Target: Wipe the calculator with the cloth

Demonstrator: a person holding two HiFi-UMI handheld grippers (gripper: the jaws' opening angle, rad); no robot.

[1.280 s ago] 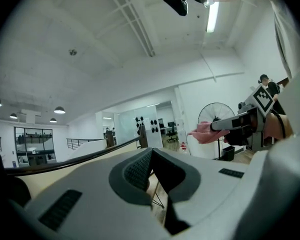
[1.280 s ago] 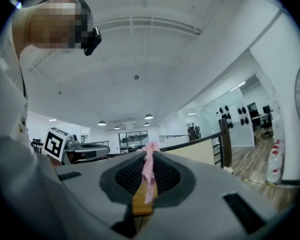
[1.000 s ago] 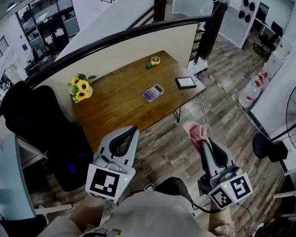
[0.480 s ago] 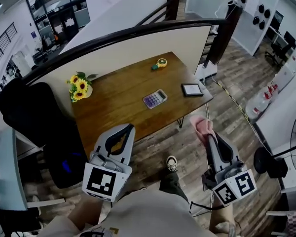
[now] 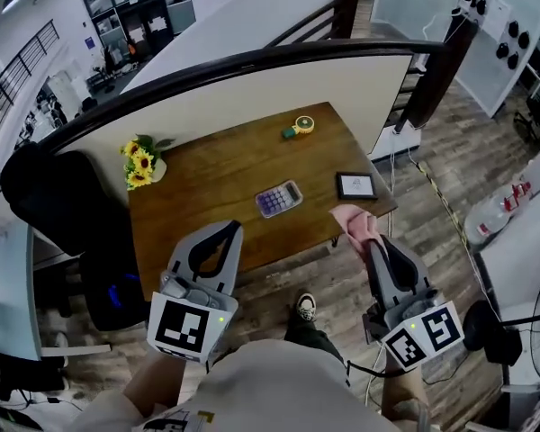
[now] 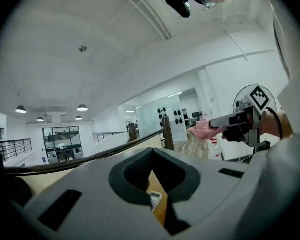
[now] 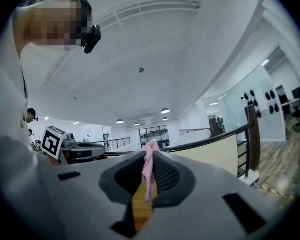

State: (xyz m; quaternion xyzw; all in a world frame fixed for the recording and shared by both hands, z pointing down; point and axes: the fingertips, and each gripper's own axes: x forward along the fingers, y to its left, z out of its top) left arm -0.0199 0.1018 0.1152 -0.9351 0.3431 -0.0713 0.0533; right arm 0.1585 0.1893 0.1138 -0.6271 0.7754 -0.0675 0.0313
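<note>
A grey and purple calculator (image 5: 278,199) lies flat near the middle of the brown wooden table (image 5: 207,183). My right gripper (image 5: 371,244) is shut on a pink cloth (image 5: 353,224), which hangs over the table's front right edge, to the right of the calculator and apart from it. In the right gripper view the cloth (image 7: 150,173) stands pinched between the pads. My left gripper (image 5: 225,232) is held over the table's front edge, its tips together with nothing in them. A sliver of the calculator (image 6: 154,200) shows through its jaws in the left gripper view.
A small black-framed tablet (image 5: 355,185) lies to the right of the calculator. A yellow tape measure (image 5: 299,129) sits at the far edge and sunflowers (image 5: 139,163) at the far left corner. A black chair (image 5: 58,219) stands left of the table. A curved partition (image 5: 252,88) runs behind.
The person has stepped closer to the table. Both grippers have come forward to its front edge, and the pink cloth now hangs over the front right part near the tablet.
</note>
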